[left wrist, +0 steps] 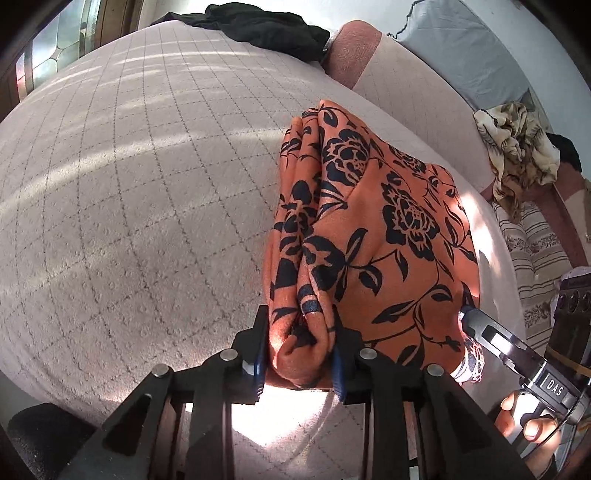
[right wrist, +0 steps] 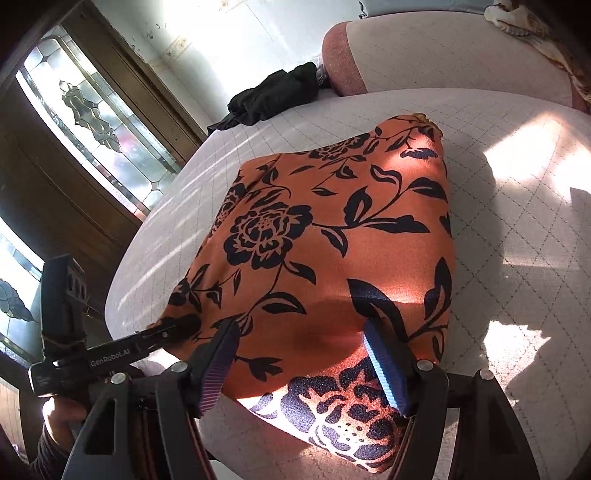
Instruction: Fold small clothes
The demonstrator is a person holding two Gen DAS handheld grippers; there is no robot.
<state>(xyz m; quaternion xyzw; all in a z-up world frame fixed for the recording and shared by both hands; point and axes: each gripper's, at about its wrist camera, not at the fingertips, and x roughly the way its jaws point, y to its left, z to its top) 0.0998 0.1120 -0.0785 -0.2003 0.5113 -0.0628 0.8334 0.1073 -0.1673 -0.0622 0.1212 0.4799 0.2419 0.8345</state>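
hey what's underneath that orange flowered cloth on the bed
The orange flowered cloth lies folded on the pale quilted bed cover, which shows all around it. Its own lower layers show at the bunched edge; anything between or beneath them is covered.

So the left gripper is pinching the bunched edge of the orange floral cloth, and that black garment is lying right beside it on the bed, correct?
Not quite. The left gripper does pinch the bunched edge of the orange floral cloth, but the black garment lies far off at the bed's far edge, as the left wrist view shows.
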